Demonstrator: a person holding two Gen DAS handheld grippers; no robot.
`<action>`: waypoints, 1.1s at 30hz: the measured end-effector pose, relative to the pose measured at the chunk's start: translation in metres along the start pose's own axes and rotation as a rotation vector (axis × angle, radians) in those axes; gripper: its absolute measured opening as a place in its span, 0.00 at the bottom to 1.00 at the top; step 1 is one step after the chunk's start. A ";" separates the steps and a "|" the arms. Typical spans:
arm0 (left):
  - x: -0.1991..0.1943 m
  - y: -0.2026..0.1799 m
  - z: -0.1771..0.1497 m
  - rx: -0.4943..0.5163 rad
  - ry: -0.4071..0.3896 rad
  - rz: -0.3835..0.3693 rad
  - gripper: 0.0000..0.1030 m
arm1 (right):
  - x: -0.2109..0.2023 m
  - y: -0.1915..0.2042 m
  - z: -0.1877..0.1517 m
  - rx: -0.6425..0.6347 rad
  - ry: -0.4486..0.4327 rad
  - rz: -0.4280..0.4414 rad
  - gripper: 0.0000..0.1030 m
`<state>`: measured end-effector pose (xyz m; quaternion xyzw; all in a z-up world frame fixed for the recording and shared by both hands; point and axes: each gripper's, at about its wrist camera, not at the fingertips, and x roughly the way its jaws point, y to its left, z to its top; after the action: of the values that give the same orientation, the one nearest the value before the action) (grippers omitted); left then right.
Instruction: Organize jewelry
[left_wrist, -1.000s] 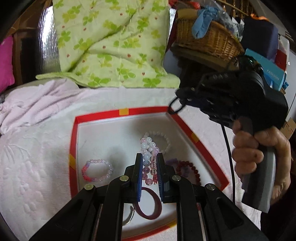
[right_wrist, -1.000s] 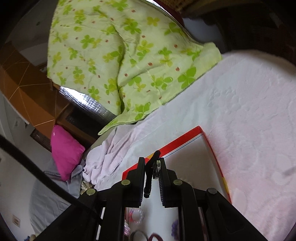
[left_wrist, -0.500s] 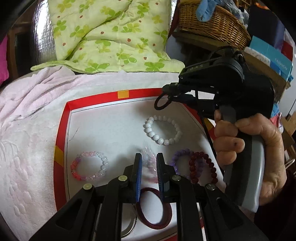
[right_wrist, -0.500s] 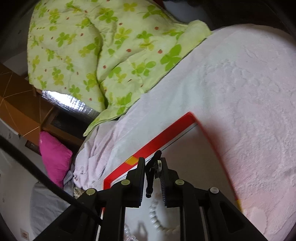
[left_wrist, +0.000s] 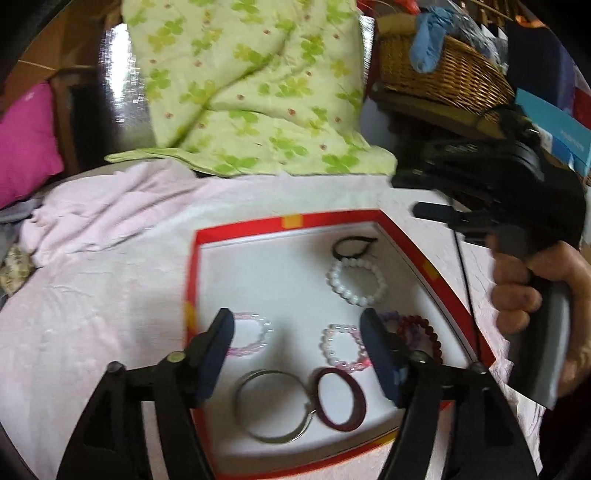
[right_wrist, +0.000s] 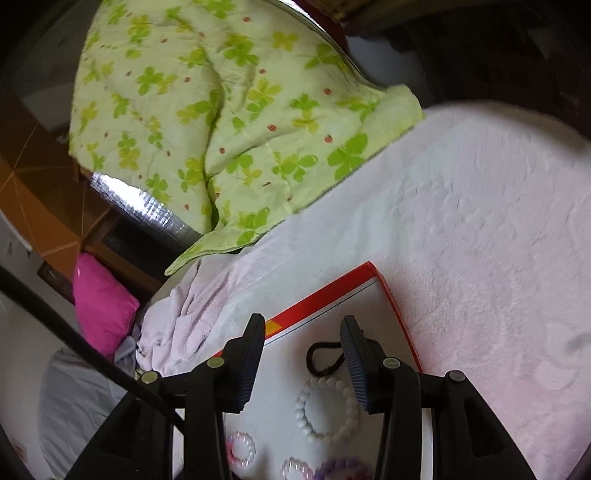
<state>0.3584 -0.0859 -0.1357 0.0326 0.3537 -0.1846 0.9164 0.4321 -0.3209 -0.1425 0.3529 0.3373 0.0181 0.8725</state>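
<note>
Hiding part of pink bracelet (left_wrist: 246, 335): left gripper (left_wrist: 297, 354).

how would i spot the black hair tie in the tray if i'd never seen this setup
Find the red-edged tray on the pink bedspread. In its far right corner, just beyond the white bead bracelet, lies the hair tie. It is the only thin black loop without beads.

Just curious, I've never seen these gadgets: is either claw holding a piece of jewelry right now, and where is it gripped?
Neither. The left claw and right claw are both open and empty; the bracelets lie loose in the red-rimmed tray.
</note>
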 end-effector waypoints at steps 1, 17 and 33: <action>-0.006 0.003 0.000 -0.010 -0.009 0.017 0.75 | -0.007 0.006 -0.002 -0.022 0.001 -0.006 0.45; -0.096 0.009 -0.023 0.018 -0.137 0.192 0.83 | -0.145 0.032 -0.112 -0.359 -0.023 -0.158 0.46; -0.152 0.007 -0.060 0.022 -0.168 0.241 0.84 | -0.217 0.030 -0.193 -0.456 -0.084 -0.163 0.48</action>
<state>0.2194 -0.0203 -0.0806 0.0693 0.2673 -0.0791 0.9579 0.1549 -0.2405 -0.0994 0.1187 0.3154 0.0086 0.9415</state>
